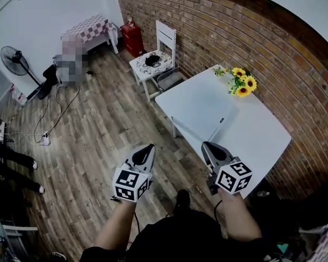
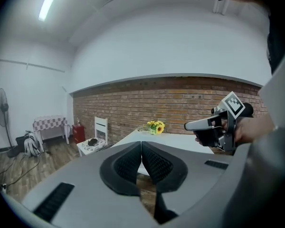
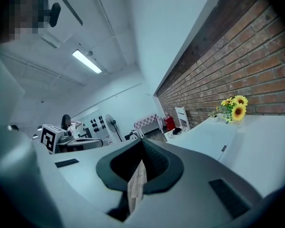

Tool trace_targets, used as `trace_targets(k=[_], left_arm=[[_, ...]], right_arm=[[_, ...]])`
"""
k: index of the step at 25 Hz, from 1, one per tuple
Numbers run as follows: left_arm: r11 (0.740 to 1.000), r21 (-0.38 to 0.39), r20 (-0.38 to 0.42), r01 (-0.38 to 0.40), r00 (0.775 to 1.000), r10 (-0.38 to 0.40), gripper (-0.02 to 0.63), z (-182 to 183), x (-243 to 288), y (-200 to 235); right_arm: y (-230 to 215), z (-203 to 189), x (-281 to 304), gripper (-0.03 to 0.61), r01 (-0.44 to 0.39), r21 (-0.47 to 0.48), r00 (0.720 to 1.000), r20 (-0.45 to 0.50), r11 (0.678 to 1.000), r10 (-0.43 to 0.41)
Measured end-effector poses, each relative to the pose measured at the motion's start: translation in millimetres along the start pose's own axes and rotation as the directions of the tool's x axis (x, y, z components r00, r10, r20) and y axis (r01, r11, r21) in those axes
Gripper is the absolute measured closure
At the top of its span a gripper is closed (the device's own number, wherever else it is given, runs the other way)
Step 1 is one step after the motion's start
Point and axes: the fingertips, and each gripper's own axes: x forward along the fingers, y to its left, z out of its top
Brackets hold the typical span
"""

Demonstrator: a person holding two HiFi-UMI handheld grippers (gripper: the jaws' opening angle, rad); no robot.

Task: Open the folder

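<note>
At the far left a fan stands by the white wall, with cables trailing over the wooden floor. Further right, a white chair sits just beyond the far end of the table.

The left tongs are held over the floor, near the person and well short of the table. Their jaws are pressed together with nothing between them. The right tongs are level with them, just beside the table's near edge. Their tips also meet and they hold nothing.

The folder lies flat and closed on the left part of the table. It is pale on a pale top, and a small dark tab marks its right edge. Sunflowers stand at the far side next to the brick wall, a little apart from the folder.

The likely trouble is the cover. It looks thin and lies flush with a smooth top, so tongs that arrive closed could shove the whole folder along instead of getting under the edge. A push away from the person could send it into the sunflowers or off the far end towards the chair. With nothing pinning the lower leaf, both leaves may lift together.
</note>
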Motion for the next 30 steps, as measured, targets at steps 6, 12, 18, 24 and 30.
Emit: trace_targets(k=[6, 12, 18, 24, 30], left_arm=[[1.0, 0.018, -0.011, 0.004, 1.0, -0.003, 0.595, 23.6, 58.0, 14.0], [0.997, 0.032, -0.074, 0.077, 0.995, -0.074, 0.592, 13.4, 104.0, 13.3], [0.969, 0.114, -0.132, 0.217, 0.97, -0.202, 0.592, -1.9, 157.9, 4.4], [0.877, 0.252, -0.247, 0.408, 0.904, -0.35, 0.568, -32.9, 197.3, -6.7], [0.749, 0.351, -0.334, 0.562, 0.822, -0.46, 0.48, -60.3, 216.1, -19.5]], right_arm=[[-40.9, 19.7, 31.8, 0.563, -0.011, 0.01, 1.0, -0.022, 1.0, 0.011], [-77.2, 22.9, 41.9, 0.563, 0.059, 0.03, 0.998, -0.032, 0.998, -0.058], [-108.8, 24.6, 41.7, 0.564, 0.188, 0.056, 0.982, -0.042, 0.981, -0.186], [-120.0, 17.1, 46.7, 0.563, 0.315, 0.085, 0.949, -0.049, 0.945, -0.312], [-119.2, 7.5, 51.3, 0.563, 0.411, 0.108, 0.912, -0.034, 0.905, -0.409]])
